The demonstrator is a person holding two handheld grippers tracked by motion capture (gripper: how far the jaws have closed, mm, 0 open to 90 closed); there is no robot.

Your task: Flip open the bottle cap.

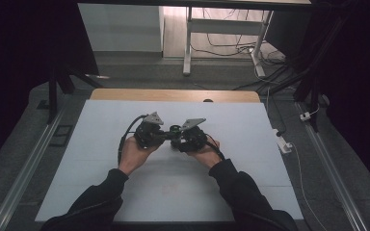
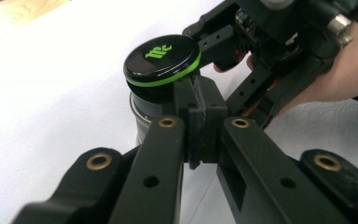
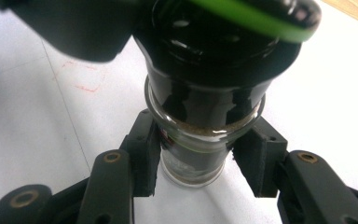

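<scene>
Glass, clear and round, formed the body of the small spice grinder jar (image 3: 200,140) that was held just above the white table sheet (image 1: 101,192), between the two hands. The jar was clamped at its glass neck by the pads of the right gripper (image 3: 200,158). The left gripper (image 2: 198,121) was seen fully closed, its pads pressed flat together just below the rim of the jar's black, green-ringed cap (image 2: 162,59); whether the cap was touched could not be told. A slip was judged the main risk: smooth glass could be lost from the two narrow pads if the cap were levered or twisted hard, and the jar could be dropped and its contents spilled.
</scene>
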